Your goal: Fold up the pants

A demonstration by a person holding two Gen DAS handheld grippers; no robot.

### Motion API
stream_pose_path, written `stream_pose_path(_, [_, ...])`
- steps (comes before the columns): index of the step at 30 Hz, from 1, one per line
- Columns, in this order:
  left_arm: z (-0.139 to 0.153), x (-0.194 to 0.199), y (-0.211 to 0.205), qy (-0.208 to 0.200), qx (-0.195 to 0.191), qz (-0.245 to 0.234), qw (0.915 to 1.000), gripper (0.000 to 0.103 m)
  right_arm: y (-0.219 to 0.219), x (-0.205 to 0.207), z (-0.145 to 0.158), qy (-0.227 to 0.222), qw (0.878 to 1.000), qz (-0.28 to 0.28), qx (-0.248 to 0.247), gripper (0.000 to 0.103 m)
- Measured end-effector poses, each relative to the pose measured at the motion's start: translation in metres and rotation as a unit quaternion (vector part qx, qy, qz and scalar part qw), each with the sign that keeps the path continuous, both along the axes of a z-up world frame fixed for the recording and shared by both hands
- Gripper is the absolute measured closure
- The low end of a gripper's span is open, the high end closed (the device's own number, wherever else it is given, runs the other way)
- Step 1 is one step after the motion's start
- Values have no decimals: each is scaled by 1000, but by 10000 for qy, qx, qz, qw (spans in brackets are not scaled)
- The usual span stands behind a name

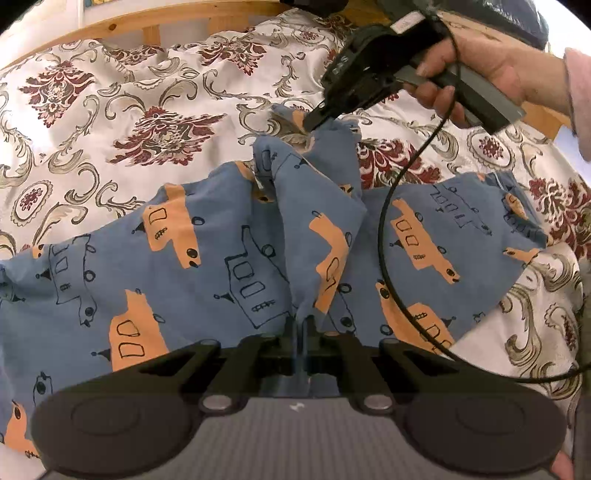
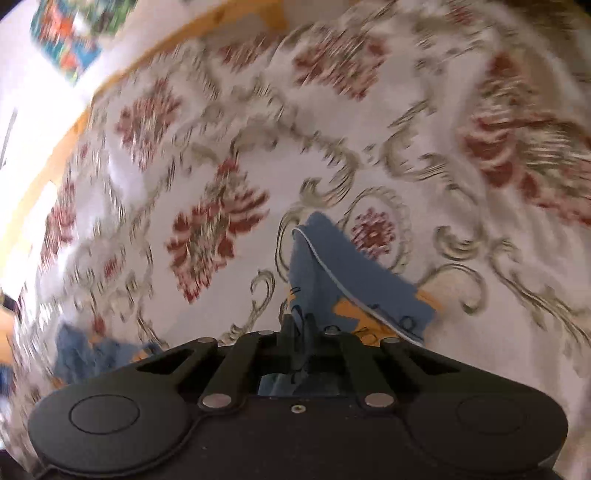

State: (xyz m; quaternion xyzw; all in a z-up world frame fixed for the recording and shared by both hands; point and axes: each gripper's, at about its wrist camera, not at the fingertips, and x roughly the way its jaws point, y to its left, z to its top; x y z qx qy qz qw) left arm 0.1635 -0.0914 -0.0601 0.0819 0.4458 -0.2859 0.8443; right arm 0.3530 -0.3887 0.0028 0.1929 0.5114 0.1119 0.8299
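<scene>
Blue pants (image 1: 207, 266) printed with orange trucks lie spread over a floral bedspread (image 1: 110, 122). My left gripper (image 1: 302, 325) is shut on a raised fold of the pants at the near edge. In the left wrist view a hand holds my right gripper (image 1: 314, 120), shut on a far edge of the pants and lifting it into a ridge. In the blurred right wrist view my right gripper (image 2: 301, 325) pinches a blue corner of the pants (image 2: 332, 273) with a white hem line.
A wooden bed frame (image 1: 155, 27) runs along the far side of the bed. A black cable (image 1: 386, 236) loops from the right gripper across the pants. A pink sleeve (image 1: 578, 99) is at the right edge. A colourful picture (image 2: 77, 33) is on the wall.
</scene>
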Motion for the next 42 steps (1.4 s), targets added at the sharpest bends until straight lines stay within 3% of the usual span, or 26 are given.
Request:
stream_pose_path(4, [13, 5, 10, 107, -252, 51, 9996, 101, -26, -37, 40, 322, 9935, -973, 500, 100])
stream_pose_path(7, [24, 12, 26, 321, -569, 178, 9977, 101, -23, -41, 57, 371, 9923, -1144, 284, 100])
stream_pose_path(9, [29, 16, 39, 502, -812, 368, 9947, 101, -14, -32, 52, 435, 9925, -1134, 142, 100])
stream_pose_path(13, [27, 27, 54, 744, -1016, 677, 9897, 101, 9, -5, 6, 826, 9902, -1126, 49, 99])
stream_pose_path(16, [17, 35, 56, 818, -887, 862, 9889, 101, 19, 12, -28, 1017, 9884, -1046, 433, 79])
stream_pose_path(19, [8, 44, 62, 979, -946, 1026, 9854, 101, 23, 17, -35, 790, 9894, -973, 737, 57])
stream_pose_path(24, [8, 53, 76, 896, -1070, 1219, 9827, 101, 10, 9, -20, 641, 9907, -676, 992, 43])
stream_pose_path(28, [6, 61, 83, 959, -1101, 1301, 9807, 101, -12, -9, -18, 752, 9883, -529, 1220, 41])
stream_pose_path(33, [4, 62, 85, 998, -1098, 1294, 9804, 101, -14, -20, -43, 1044, 9783, -470, 1725, 58])
stream_pose_path(40, [5, 59, 81, 885, -982, 1235, 9835, 101, -5, -11, -58, 822, 9851, -521, 1421, 60])
stream_pose_path(42, [6, 58, 81, 867, -963, 1227, 9839, 101, -6, -8, -61, 752, 9836, -596, 1530, 68])
